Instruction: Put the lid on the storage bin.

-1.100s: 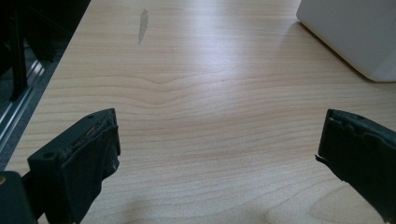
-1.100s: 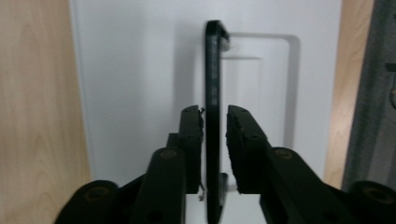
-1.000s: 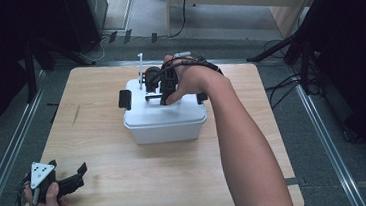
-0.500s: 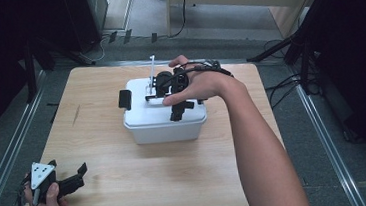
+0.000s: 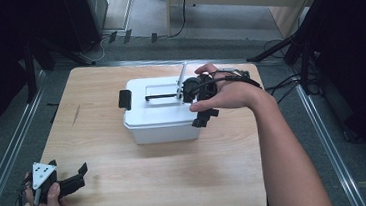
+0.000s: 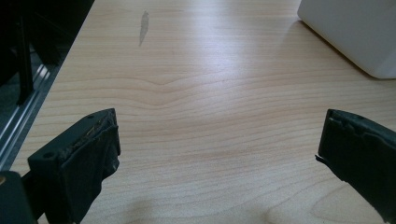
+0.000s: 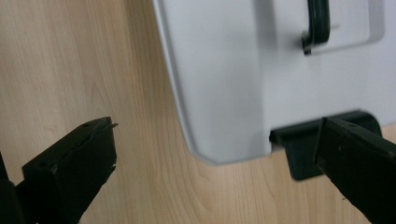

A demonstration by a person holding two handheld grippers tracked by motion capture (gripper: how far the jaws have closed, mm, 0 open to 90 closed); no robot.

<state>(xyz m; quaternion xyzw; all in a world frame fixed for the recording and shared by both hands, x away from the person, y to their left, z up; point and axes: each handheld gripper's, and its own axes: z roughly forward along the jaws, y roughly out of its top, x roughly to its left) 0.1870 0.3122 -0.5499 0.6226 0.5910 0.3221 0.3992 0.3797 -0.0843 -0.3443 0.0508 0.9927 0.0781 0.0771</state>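
open gripper (image 6: 219, 158), wooden table (image 6: 196, 93), white box (image 6: 359, 32)

Bright overhead light gives the table (image 5: 143, 187) soft glare; surroundings stay dark, close-ups slightly blurred.

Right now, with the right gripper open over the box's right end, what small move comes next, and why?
Probably ease the right gripper down so its jaws straddle the black latch on the white box. The jaws have just opened wide, nothing is between them, and the latch sits just by one jaw.
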